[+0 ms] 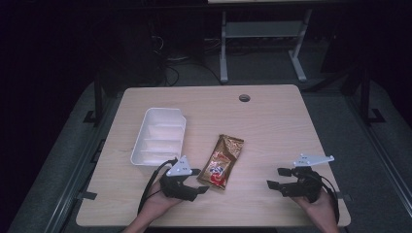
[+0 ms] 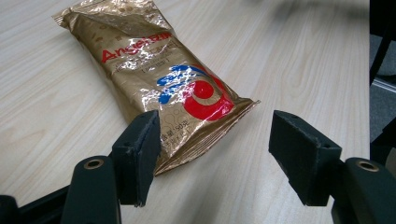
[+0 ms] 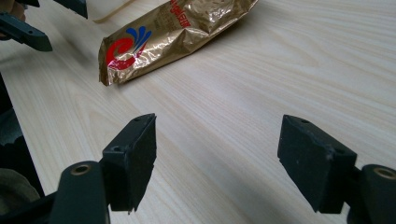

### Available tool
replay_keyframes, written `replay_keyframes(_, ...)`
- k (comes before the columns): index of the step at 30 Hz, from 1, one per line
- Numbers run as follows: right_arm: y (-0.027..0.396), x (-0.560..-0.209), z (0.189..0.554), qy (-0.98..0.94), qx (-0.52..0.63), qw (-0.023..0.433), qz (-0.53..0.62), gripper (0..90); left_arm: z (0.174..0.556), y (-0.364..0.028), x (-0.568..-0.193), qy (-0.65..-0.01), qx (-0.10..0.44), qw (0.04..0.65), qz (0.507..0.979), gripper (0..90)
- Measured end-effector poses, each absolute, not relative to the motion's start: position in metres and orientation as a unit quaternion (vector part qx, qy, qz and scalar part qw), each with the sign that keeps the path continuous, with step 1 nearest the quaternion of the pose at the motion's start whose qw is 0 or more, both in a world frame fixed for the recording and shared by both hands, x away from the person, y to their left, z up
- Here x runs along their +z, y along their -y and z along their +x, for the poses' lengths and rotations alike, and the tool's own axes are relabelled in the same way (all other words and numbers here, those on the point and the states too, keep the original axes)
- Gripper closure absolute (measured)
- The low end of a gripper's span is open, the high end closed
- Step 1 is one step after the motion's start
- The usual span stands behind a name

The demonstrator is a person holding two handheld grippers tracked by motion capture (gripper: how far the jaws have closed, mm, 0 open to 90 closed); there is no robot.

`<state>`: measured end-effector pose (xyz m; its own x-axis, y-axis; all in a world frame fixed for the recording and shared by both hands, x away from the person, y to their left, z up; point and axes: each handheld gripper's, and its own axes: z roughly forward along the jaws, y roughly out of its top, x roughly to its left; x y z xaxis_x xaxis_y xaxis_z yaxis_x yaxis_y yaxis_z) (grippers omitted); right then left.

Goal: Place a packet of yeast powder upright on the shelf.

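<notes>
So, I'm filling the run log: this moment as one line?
left gripper: open at gold snack bag | right gripper: open, apart | white tray: empty

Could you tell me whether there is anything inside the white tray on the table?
The white tray looks empty in the high view: its ridged compartments show bare white floor. The near end, beside the left gripper, is partly covered by that gripper's cable.

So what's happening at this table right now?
A person holds a gripper in each hand over a wooden table. The left gripper, jaws open, is at the near end of a gold snack packet that lies flat, not gripped. The right gripper hovers open over bare wood to the right, well clear of the packet. A white tray sits to the packet's left.
</notes>
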<state>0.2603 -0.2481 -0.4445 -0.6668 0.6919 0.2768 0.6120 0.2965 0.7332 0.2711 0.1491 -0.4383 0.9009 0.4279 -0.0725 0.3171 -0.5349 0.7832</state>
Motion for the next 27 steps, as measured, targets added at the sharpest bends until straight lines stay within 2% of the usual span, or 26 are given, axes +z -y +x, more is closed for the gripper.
replay_keyframes(6,0.247,-0.445,0.261,-0.804,0.432,0.046,0.406,26.8,0.272,-0.148,-0.438,-0.215,0.065,0.430,0.875,34.2)
replay_keyframes(14,0.249,-0.444,0.270,-0.795,0.435,0.039,0.420,24.2,0.278,-0.140,-0.436,-0.221,0.065,0.422,0.877,42.1)
replay_keyframes(19,0.245,-0.439,0.284,-0.791,0.438,0.043,0.424,23.9,0.288,-0.131,-0.432,-0.227,0.071,0.411,0.880,49.9)
replay_keyframes(27,0.229,-0.430,0.322,-0.789,0.440,0.031,0.428,22.9,0.304,-0.113,-0.432,-0.237,0.081,0.372,0.894,67.2)
